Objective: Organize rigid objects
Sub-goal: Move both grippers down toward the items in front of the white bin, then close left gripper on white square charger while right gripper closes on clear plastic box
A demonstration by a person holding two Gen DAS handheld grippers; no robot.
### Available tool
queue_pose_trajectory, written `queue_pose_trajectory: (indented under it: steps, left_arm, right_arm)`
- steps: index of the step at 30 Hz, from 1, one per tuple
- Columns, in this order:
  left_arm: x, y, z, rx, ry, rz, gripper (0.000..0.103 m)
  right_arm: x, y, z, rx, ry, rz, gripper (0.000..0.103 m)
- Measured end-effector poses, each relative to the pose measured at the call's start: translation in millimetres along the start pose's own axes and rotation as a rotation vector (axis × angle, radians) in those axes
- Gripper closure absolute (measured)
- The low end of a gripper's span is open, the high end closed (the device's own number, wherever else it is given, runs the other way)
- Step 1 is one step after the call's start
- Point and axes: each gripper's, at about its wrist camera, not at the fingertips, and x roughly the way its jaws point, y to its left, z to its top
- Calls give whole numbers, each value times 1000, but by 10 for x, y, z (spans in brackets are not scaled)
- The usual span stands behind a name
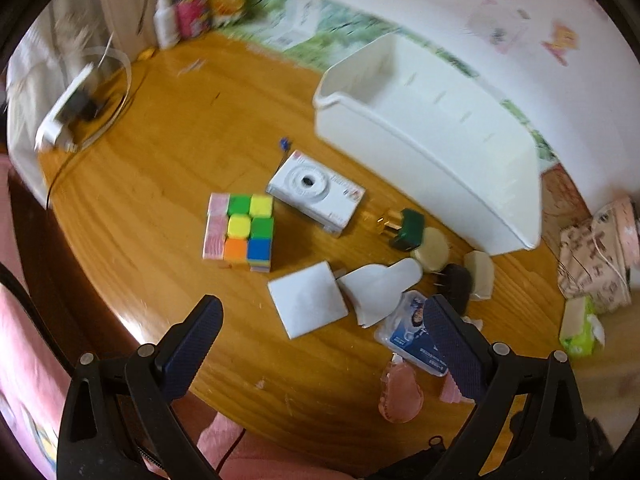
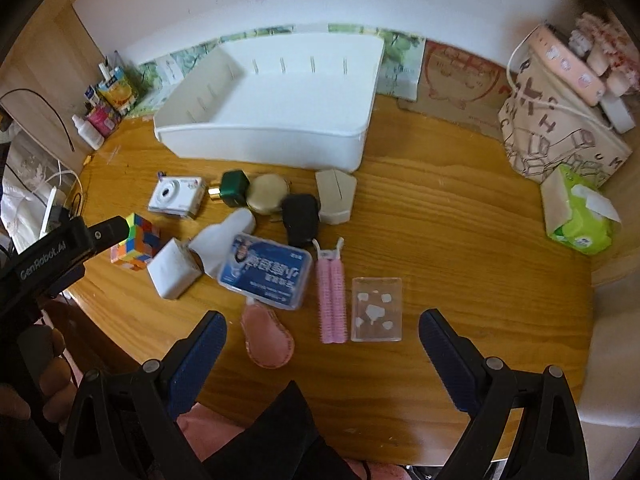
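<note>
A white divided bin stands at the back of the wooden table. In front of it lie a white camera, a colourful puzzle cube, a white square adapter, a blue-labelled box, a pink hair roller and a clear case. My left gripper is open above the white adapter. Nothing sits between the fingers of my open right gripper, which hovers near the table's front edge.
A green plug, a round beige tin, a black plug and a beige holder sit mid-table. A tissue pack and patterned bag stand right. Bottles and cartons fill the back left corner.
</note>
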Motion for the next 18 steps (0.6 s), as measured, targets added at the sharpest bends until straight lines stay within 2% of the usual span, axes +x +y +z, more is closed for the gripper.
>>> queue_pose_trajectory:
  steps: [5, 10, 13, 18]
  left_arm:
    - [248, 96, -31, -118, 87, 25, 3]
    - [462, 252, -82, -217, 166, 40, 3]
    - [539, 319, -107, -261, 190, 42, 3]
    - [658, 357, -140, -296, 218, 52, 7]
  right_arm:
    - [216, -166, 57, -1, 86, 33, 6]
    - [507, -350, 89, 59, 211, 78, 6]
    - [651, -425, 90, 94, 269, 105, 12]
    - [900, -566, 48, 164, 380, 145, 14]
